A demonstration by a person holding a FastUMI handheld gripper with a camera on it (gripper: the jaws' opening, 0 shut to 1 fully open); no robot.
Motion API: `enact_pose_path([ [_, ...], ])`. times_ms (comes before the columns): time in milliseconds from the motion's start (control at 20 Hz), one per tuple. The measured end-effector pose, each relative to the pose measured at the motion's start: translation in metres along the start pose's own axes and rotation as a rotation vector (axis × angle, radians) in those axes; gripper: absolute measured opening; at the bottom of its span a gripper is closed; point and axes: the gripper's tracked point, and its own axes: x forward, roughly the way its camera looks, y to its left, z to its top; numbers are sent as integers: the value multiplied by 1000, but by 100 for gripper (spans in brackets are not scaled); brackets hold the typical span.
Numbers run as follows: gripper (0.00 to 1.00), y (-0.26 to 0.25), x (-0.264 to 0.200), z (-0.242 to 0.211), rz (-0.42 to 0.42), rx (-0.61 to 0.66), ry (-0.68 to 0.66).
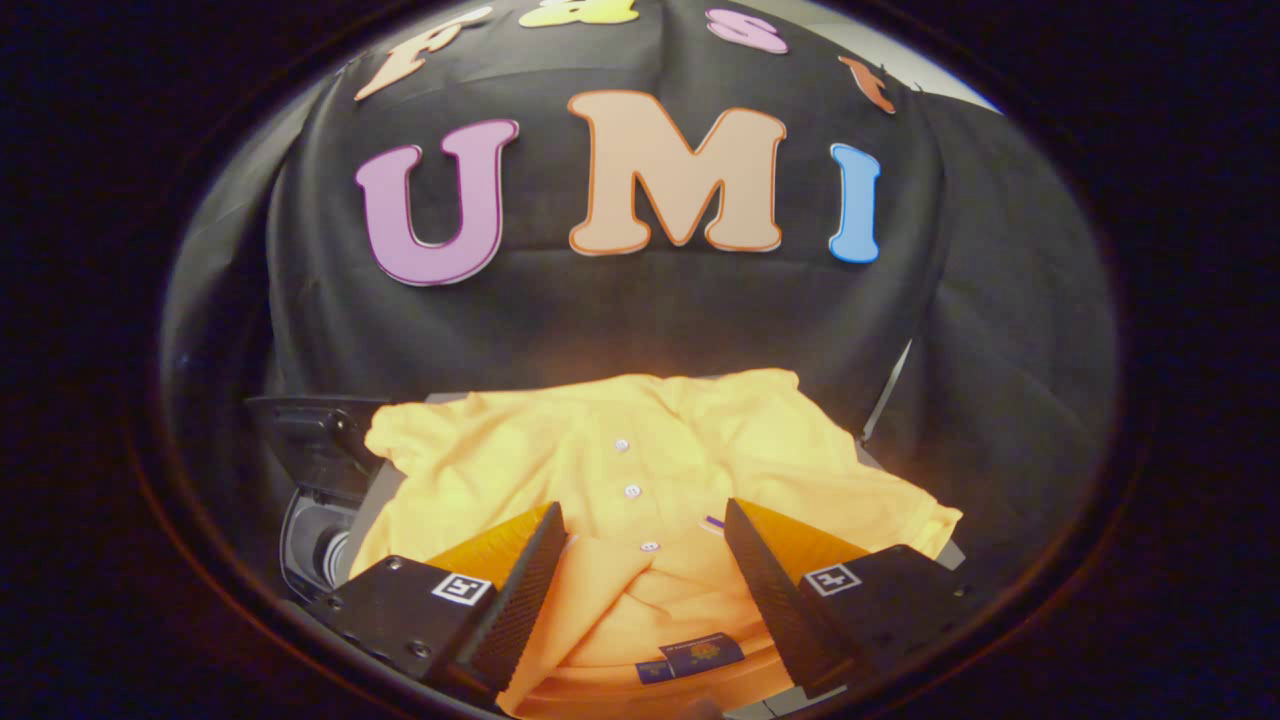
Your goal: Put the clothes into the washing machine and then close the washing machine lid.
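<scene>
A yellow-orange polo shirt with a row of small buttons lies spread over a flat surface, its collar and label nearest the fingers. My gripper is open just above it, with the collar and button placket lying between the two fingers. Neither finger presses the cloth. To the left of the shirt, beside the left finger, the washing machine shows its open drum mouth, and its dark lid stands raised above it.
The shirt rests on a grey tabletop whose edge peeks out at left and right. The booth's black cloth wall hangs close behind the shirt. A thin pale pole leans at the back right.
</scene>
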Motion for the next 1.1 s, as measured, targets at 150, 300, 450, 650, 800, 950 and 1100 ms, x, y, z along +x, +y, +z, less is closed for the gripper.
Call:
enact_pose_path([
  [150, 86, -4, 4, 2, 4, 56, -17],
  [300, 47, -4, 1, 2, 1, 61, -28],
  [450, 8, -6, -7, 0, -49, 81, -51],
  [650, 2, 3, -17, 10, -29, 191, -80],
  [800, 2, 18, -38, 31, -13, 176, -128],
  [950, 2, 53, -56, 49, 59, 166, -141],
  [1100, 2, 91, -70, 70, 119, 153, -194],
])
